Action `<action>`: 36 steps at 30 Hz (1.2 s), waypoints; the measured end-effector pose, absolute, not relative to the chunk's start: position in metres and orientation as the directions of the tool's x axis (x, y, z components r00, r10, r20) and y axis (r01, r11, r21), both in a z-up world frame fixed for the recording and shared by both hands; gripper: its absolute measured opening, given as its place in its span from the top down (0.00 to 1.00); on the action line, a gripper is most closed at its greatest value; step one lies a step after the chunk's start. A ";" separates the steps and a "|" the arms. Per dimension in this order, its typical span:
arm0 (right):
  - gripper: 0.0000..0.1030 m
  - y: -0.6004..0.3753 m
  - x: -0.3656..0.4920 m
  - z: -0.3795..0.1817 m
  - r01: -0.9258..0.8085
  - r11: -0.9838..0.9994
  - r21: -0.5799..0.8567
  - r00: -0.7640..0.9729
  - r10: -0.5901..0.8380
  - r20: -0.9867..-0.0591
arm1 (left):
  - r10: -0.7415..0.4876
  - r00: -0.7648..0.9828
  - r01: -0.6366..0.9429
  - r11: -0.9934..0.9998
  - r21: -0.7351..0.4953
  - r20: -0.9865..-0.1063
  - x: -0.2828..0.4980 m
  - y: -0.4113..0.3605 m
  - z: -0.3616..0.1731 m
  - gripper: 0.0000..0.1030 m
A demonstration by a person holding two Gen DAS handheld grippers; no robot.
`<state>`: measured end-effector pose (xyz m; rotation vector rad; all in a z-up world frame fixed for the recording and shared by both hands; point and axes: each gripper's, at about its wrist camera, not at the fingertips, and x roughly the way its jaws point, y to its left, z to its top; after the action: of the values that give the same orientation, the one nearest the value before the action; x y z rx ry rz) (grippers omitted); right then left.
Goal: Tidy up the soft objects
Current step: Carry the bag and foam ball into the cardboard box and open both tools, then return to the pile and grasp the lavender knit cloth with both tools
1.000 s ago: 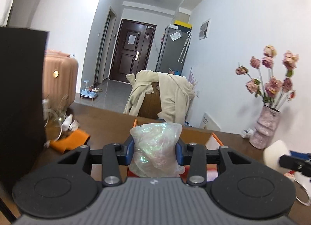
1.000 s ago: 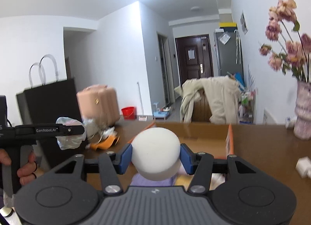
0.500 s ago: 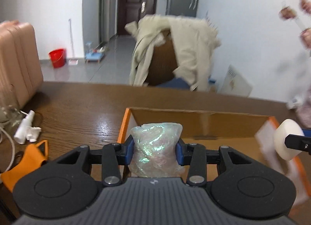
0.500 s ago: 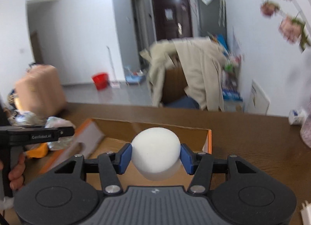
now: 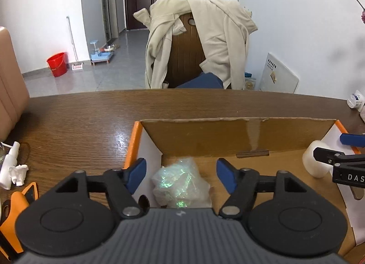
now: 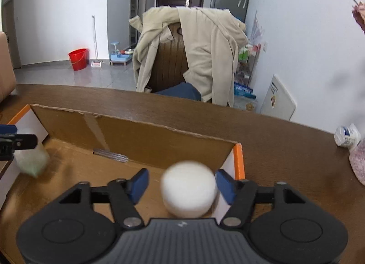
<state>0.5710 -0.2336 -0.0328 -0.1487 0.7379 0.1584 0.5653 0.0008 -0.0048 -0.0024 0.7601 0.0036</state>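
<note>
An open cardboard box (image 5: 228, 136) with orange-edged flaps sits on the wooden table. My left gripper (image 5: 181, 175) is open above the box's left end, and the iridescent plastic bag (image 5: 180, 186) lies loose below it inside the box. It shows blurred in the right wrist view (image 6: 30, 161). My right gripper (image 6: 182, 183) is open over the box's right end. The white foam ball (image 6: 189, 192) sits blurred between its fingers, no longer pinched. It also shows in the left wrist view (image 5: 316, 161).
A chair draped with a beige jacket (image 5: 196, 42) stands behind the table. A white spray bottle and crumpled tissue (image 5: 13, 170) and an orange object (image 5: 16, 204) lie at the left. A pink vase (image 6: 358, 161) and a small white bottle (image 6: 346, 136) stand at the right.
Both grippers tilted down over the box and opened. The plastic bag dropped out of the left gripper into the box, and the right gripper let go of the foam ball.
</note>
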 end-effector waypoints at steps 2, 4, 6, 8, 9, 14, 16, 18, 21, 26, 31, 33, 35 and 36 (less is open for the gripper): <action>0.30 -0.233 0.563 -0.027 -0.193 0.977 -0.096 0.746 0.082 -0.661 | 0.013 0.739 -0.017 1.000 0.001 -0.674 0.559 0.000 0.005 0.26; 0.30 -0.236 0.559 -0.015 -0.196 0.977 -0.081 0.759 0.099 -0.644 | 0.004 0.759 -0.016 1.000 -0.012 -0.652 0.550 0.000 0.021 0.24; 0.30 -0.244 0.550 0.005 -0.205 0.977 -0.055 0.775 0.128 -0.619 | -0.003 0.779 -0.006 1.000 -0.013 -0.627 0.534 0.000 0.039 0.22; 0.28 -0.249 0.535 0.028 -0.216 0.975 -0.049 0.793 0.145 -0.592 | -0.001 0.796 -0.001 1.000 -0.003 -0.606 0.516 -0.001 0.058 0.19; 0.26 -0.251 0.526 0.040 -0.223 0.974 -0.047 0.802 0.156 -0.577 | 0.001 0.803 0.001 1.000 0.002 -0.596 0.504 -0.002 0.068 0.17; 0.21 -0.271 0.472 0.091 -0.263 0.965 0.015 0.819 0.231 -0.526 | -0.001 0.837 0.015 1.000 0.021 -0.548 0.446 -0.002 0.110 0.12; 0.20 -0.277 0.449 0.106 -0.273 0.962 0.020 0.825 0.245 -0.510 | 0.011 0.851 0.005 1.000 0.030 -0.525 0.422 -0.003 0.123 0.11; 0.19 -0.284 0.426 0.117 -0.272 0.962 0.019 0.834 0.245 -0.495 | 0.016 0.865 -0.002 1.000 0.029 -0.501 0.388 -0.002 0.137 0.05; 0.18 -0.295 0.390 0.130 -0.280 0.959 0.036 0.841 0.264 -0.472 | 0.012 0.901 -0.002 1.000 0.024 -0.433 0.333 -0.003 0.150 0.02; 0.15 -0.311 0.314 0.135 -0.314 0.948 0.057 0.852 0.308 -0.424 | -0.010 0.931 0.003 1.000 -0.022 -0.365 0.250 0.002 0.148 0.00; 0.10 -0.320 0.241 0.128 -0.346 0.936 0.062 0.864 0.344 -0.368 | -0.010 0.956 0.006 1.000 -0.012 -0.293 0.172 0.002 0.129 0.00; 0.09 -0.321 0.213 0.122 -0.352 0.934 0.055 0.872 0.349 -0.343 | 0.007 0.962 -0.009 1.000 -0.008 -0.272 0.146 -0.002 0.116 0.00; 0.09 -0.324 0.186 0.114 -0.361 0.931 0.056 0.875 0.358 -0.325 | 0.009 0.967 -0.013 1.000 -0.016 -0.253 0.122 -0.004 0.104 0.00; 0.09 -0.325 0.173 0.109 -0.358 0.932 0.064 0.878 0.359 -0.317 | 0.013 0.971 -0.020 0.999 -0.026 -0.240 0.112 -0.005 0.098 0.00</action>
<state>0.1729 -0.3254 0.1088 0.0031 0.3316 0.3735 0.1119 -0.0052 0.0976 -0.0278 0.2421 0.0166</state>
